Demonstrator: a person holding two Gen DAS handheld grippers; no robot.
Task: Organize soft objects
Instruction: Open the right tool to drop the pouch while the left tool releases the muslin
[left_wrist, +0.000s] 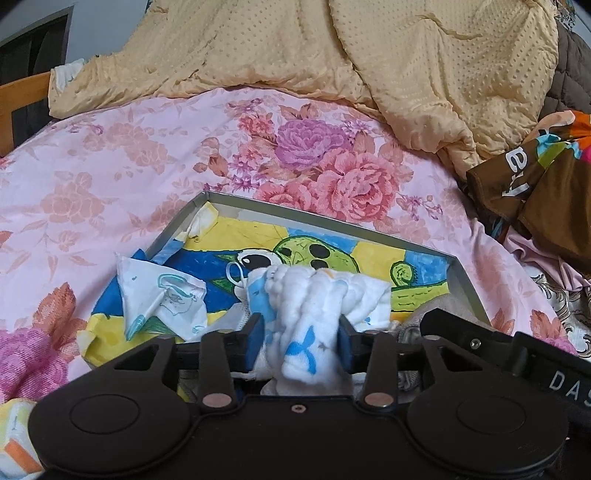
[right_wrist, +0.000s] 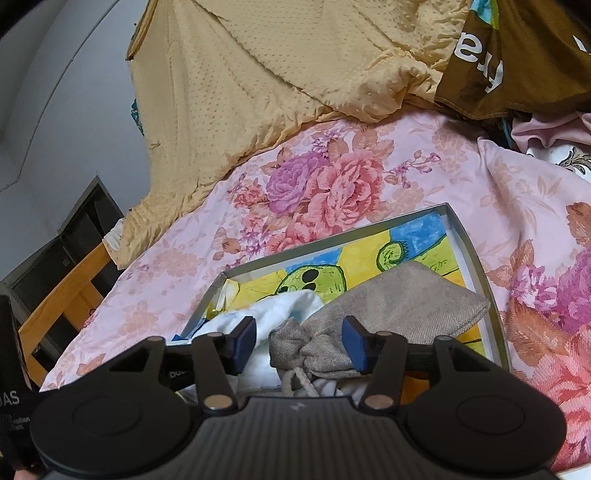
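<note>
A shallow grey tray (left_wrist: 469, 284) lined with a yellow, blue and green cartoon drawing lies on the floral bedsheet. My left gripper (left_wrist: 301, 341) is shut on a bunched white cloth with blue prints (left_wrist: 317, 295), held over the tray. A crumpled white mask with teal print (left_wrist: 162, 306) lies at the tray's left edge. In the right wrist view the tray (right_wrist: 476, 266) holds a grey-beige drawstring pouch (right_wrist: 384, 317) and the white cloth (right_wrist: 280, 306). My right gripper (right_wrist: 299, 345) is open, its blue pads on either side of the pouch's tied neck, not touching.
A yellow dotted quilt (left_wrist: 369, 55) is heaped at the back of the bed. A brown printed fabric (left_wrist: 535, 192) lies at the right. A wooden bed frame (right_wrist: 62, 288) runs along the left edge. Pink floral sheet (left_wrist: 110, 184) surrounds the tray.
</note>
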